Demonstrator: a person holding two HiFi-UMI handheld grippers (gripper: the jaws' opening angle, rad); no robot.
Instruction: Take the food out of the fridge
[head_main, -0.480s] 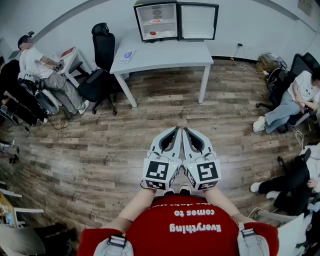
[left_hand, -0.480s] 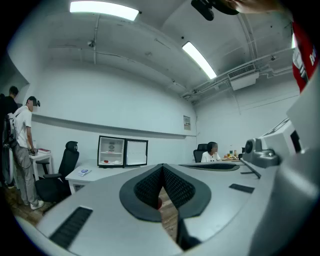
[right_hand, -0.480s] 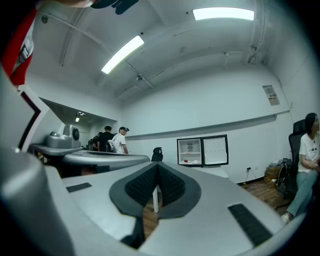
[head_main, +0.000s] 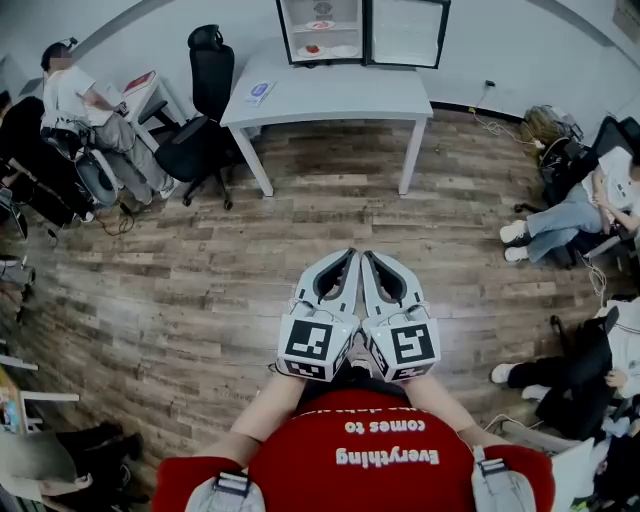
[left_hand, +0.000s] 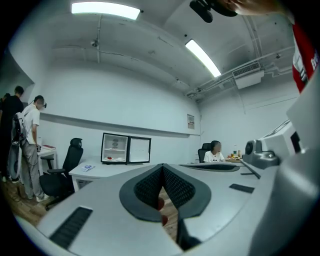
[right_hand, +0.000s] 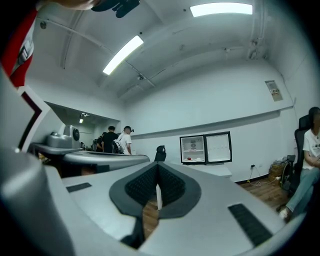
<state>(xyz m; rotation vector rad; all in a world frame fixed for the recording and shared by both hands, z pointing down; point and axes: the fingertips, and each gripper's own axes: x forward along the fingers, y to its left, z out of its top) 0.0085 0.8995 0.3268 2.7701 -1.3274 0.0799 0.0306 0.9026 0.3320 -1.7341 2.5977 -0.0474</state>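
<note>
Left gripper (head_main: 350, 260) and right gripper (head_main: 369, 260) together, empty; far fridge (head_main: 340, 12) cropped at top, food (head_main: 313, 48) indistinct.

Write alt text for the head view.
The left gripper and right gripper, both shut and side by side, point across a wood floor toward a white table bearing an open fridge with food inside. People sit at both sides.

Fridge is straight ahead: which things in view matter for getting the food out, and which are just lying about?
For the job:
- black mini fridge with its door open
- plates of food on its shelves
- white table under it
- left gripper and right gripper, both shut, empty

Lying about:
- black office chair
- blue-and-white leaflet on the table
- brownish bag by the wall
</note>
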